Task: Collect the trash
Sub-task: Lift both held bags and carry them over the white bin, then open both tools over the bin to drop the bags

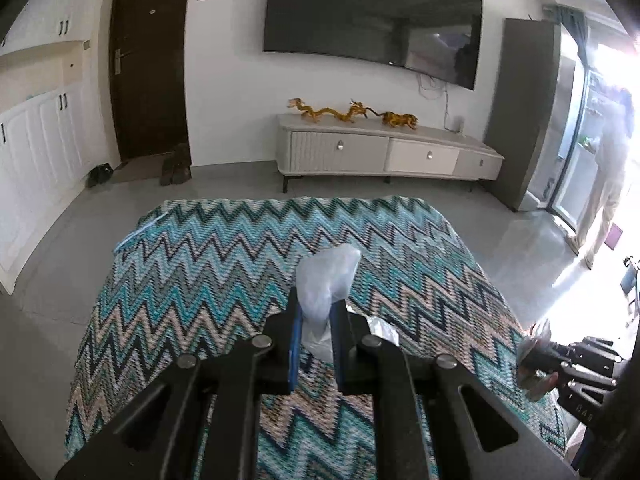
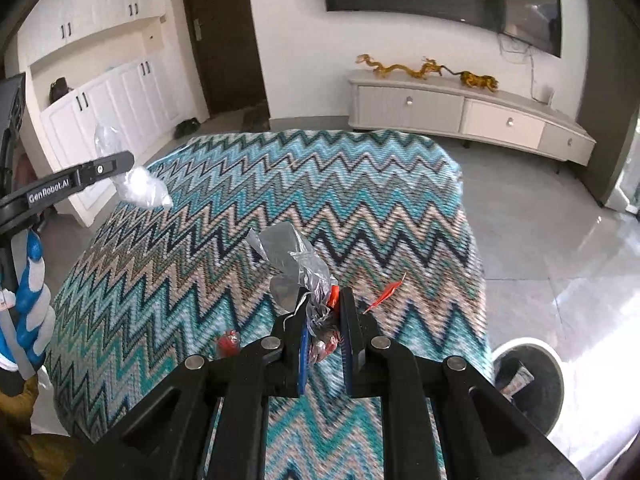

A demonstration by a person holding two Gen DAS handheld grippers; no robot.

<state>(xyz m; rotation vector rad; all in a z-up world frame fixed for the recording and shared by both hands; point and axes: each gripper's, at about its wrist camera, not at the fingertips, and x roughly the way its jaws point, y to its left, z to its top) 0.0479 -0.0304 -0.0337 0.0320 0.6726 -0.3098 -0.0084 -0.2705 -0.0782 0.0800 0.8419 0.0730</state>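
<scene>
Above the zigzag-cloth table (image 1: 224, 248), left gripper (image 1: 316, 312) clamps a clear bag (image 1: 328, 280); right gripper (image 2: 324, 312) pinches a silver wrapper (image 2: 296, 264).

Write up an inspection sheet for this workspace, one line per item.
Surface: table under a zigzag cloth.
Job's things: clear plastic wrapper in the left gripper; silver foil wrapper in the right gripper; bin on the floor, right of the table.
Clutter: red scrap and orange scrap on the cloth.
Grippers: both shut on trash.
Cables: wires hang below the TV.
Surroundings: TV stand, door, person at right.
</scene>
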